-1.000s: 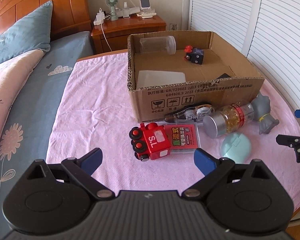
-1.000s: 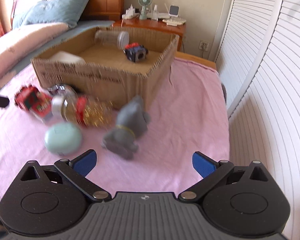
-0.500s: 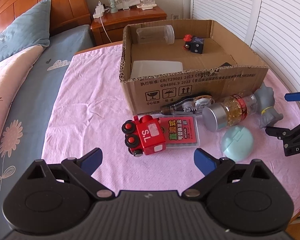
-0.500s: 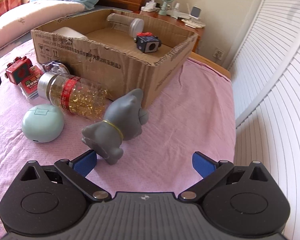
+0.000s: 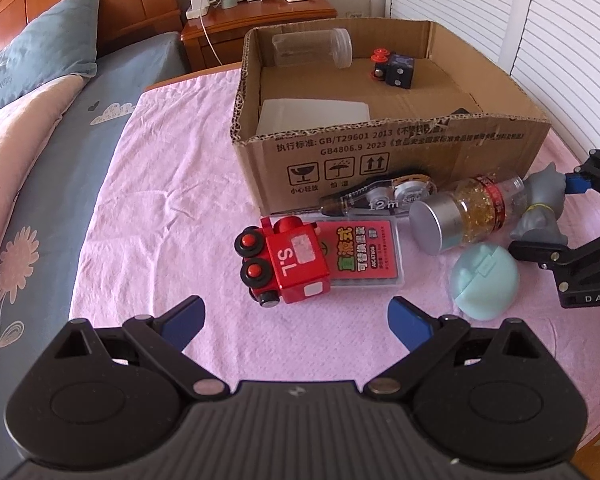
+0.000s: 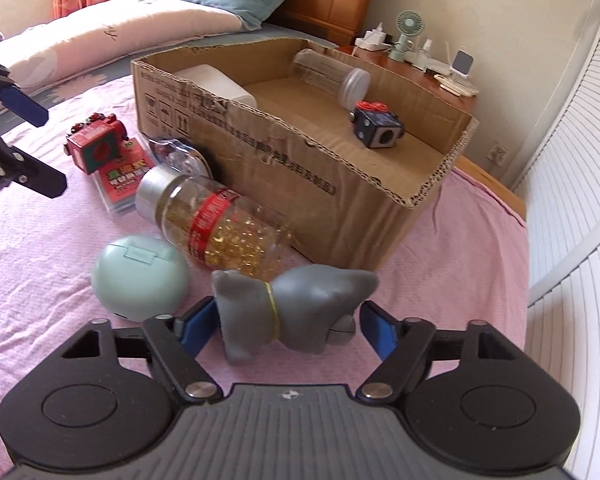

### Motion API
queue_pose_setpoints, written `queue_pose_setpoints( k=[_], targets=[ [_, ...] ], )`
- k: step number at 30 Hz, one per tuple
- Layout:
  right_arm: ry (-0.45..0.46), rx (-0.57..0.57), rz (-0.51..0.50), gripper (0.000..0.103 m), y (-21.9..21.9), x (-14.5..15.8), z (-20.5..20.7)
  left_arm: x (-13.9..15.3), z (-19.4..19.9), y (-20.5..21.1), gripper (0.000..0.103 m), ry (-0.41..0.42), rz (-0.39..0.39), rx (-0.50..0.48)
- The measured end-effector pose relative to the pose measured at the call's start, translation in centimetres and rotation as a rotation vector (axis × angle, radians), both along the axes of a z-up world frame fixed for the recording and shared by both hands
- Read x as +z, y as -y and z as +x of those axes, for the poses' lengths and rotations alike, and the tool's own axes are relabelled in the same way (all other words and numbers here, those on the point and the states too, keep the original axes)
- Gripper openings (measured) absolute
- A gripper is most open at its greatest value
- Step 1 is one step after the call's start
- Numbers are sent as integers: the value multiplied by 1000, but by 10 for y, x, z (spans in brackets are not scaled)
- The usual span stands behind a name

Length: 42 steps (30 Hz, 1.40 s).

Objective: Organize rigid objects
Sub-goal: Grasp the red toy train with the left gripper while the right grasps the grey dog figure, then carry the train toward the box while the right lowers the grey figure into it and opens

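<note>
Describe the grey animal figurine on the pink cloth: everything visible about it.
The grey figurine is a matte, rubbery-looking animal with pointed ears and a thin gold band round its neck. It lies tipped on its side on the pink cloth, beside the cardboard box corner, next to the capsule bottle. It sits between the blue pads of the right hand-held gripper, whose jaws have just been closing; the left pad meets its hindquarters, while a small gap shows by its head.

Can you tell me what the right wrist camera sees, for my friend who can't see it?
The right gripper has just been closing around a grey toy animal lying on a pink cloth. Behind it are a bottle of golden capsules and a cardboard box.
</note>
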State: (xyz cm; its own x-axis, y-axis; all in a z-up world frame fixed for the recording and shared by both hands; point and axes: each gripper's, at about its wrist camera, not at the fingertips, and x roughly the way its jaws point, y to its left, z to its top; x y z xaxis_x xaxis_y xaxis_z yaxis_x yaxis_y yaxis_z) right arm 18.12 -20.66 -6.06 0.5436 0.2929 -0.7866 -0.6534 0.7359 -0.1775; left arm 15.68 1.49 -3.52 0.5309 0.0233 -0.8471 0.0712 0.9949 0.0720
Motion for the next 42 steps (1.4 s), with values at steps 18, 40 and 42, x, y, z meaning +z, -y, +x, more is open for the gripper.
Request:
queue_pose_setpoints(
  k=[18, 40, 42],
  targets=[
    [-5, -157, 48, 76, -1, 7, -42, -12, 21, -21, 95, 75, -54, 102],
    [23, -99, 58, 88, 3, 10, -44, -18, 17, -19, 48, 125, -103, 96],
    [20, -85, 61, 88, 6, 9, -39, -18, 17, -19, 48, 125, -106, 94]
  ],
)
